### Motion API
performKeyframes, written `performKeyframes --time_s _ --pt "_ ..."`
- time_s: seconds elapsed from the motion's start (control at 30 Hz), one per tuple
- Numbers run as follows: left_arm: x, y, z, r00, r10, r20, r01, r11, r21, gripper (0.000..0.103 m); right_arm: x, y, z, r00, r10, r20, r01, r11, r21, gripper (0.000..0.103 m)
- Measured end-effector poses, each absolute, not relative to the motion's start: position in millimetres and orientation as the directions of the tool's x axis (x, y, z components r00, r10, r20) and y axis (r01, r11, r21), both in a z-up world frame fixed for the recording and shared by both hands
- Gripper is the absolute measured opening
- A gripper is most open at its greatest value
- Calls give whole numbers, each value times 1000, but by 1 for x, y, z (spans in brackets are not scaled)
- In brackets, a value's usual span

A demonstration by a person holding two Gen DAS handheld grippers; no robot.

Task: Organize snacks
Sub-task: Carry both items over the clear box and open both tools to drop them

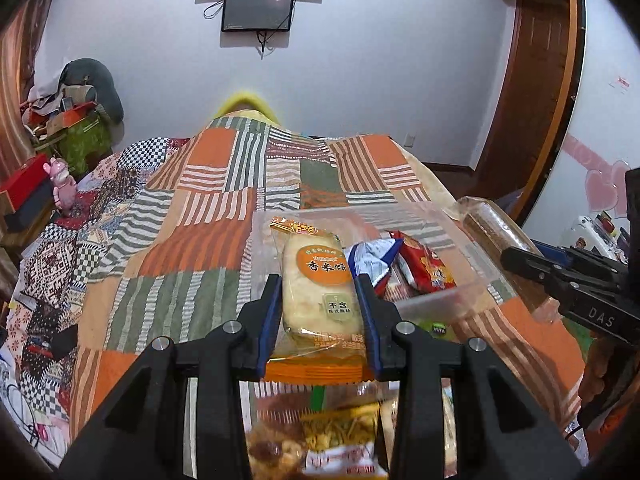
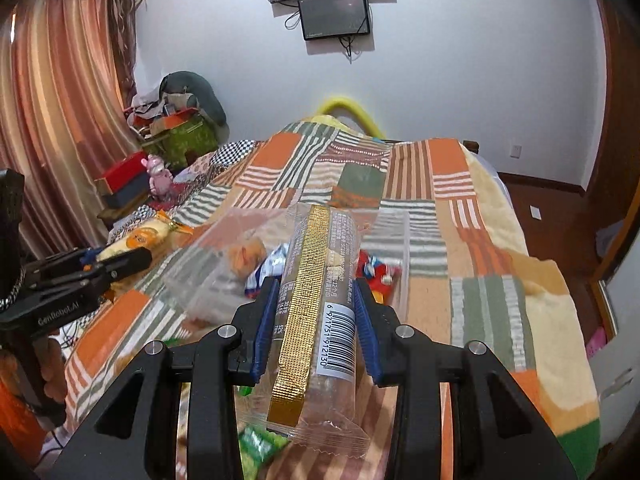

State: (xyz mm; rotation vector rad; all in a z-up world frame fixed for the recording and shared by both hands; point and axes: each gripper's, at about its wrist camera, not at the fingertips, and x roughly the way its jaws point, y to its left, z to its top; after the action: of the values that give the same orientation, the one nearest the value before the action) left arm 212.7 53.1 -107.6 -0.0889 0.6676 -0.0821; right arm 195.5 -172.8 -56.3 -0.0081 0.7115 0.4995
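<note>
Patchwork bedding (image 1: 208, 216) in orange, green and striped squares covered the bed beneath us, with two dark screens on the wall beyond. We held our left gripper (image 1: 319, 312) pinched on a rice cracker packet (image 1: 316, 280), its blue pads pressing both long sides. Our right gripper (image 2: 316, 320) was clamped on a clear-wrapped bar with a gold seam (image 2: 316, 300), barcode up. Ahead of and below both grippers sat the clear plastic container (image 1: 452, 296), already holding a red packet (image 1: 424, 268) and a blue-and-white one (image 1: 372, 260). To do this step well, we judged each packet should go over a free part of the container, one gripper at a time so they do not collide, and be lowered close before release so the light container does not tip on the soft bedding.
</note>
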Motion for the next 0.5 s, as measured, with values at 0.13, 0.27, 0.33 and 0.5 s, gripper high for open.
performKeyframes --time_s 0.13,0.27,0.33,0.5 --pt "230 53 -111 781 -103 -616 52 994 -101 36 212 -163 -58 647 434 -628 -439 884 158 34" --pt "246 53 -119 771 -101 -629 57 994 -91 36 228 -154 -63 643 426 -637 -438 886 150 34" --pt "256 54 -125 762 -97 -640 55 995 -86 36 238 -149 -68 636 422 -646 -435 888 151 34" --pt "277 58 -138 743 -95 -663 43 995 -94 36 253 -140 -84 606 423 -674 -430 887 170 34"
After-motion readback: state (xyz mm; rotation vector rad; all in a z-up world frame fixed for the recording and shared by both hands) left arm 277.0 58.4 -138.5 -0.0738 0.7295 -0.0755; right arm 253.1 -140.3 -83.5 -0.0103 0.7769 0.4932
